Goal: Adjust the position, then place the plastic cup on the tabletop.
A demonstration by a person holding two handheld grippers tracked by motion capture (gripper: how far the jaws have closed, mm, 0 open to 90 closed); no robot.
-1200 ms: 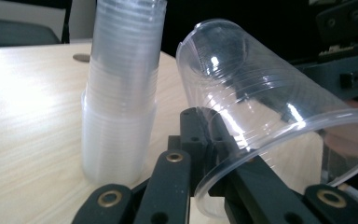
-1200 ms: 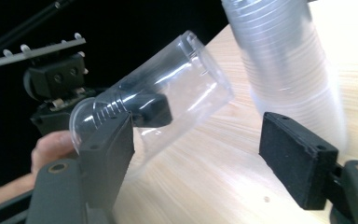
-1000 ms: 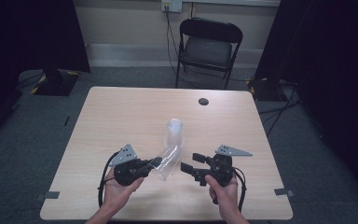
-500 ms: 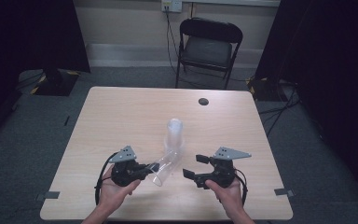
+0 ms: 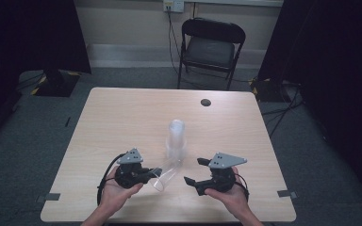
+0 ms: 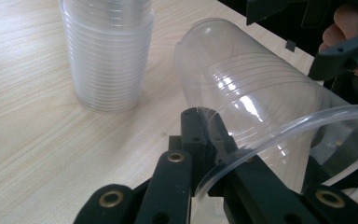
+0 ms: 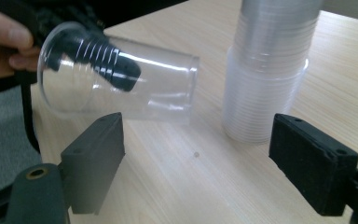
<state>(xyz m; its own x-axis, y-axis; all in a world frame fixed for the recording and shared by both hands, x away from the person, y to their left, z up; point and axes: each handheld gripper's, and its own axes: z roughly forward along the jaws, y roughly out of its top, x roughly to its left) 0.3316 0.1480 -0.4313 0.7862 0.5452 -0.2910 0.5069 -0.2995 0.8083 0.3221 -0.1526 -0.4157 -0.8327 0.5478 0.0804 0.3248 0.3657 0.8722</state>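
A clear plastic cup (image 5: 164, 174) lies on its side just above the table, mouth toward the front. My left gripper (image 5: 153, 173) is shut on its wall near the rim. In the left gripper view one jaw sits inside the cup (image 6: 261, 93) and one outside, left gripper (image 6: 205, 122). A tall stack of clear cups (image 5: 176, 139) stands upright just behind it. To the right of the cup, my right gripper (image 5: 195, 171) is open; its jaws have just eased in a little, with nothing between them. The right gripper view shows right gripper (image 7: 205, 161) facing the cup (image 7: 163, 88) and stack (image 7: 270, 70).
The light wooden table (image 5: 122, 117) has a small black round disc (image 5: 205, 102) near its far edge. A black folding chair (image 5: 212, 47) stands beyond the table. Cables trail from both grippers toward the front edge.
The right gripper's jaws stand wider apart than a second ago. The cup in the left gripper has tipped slightly lower. Both hands stay where they were.
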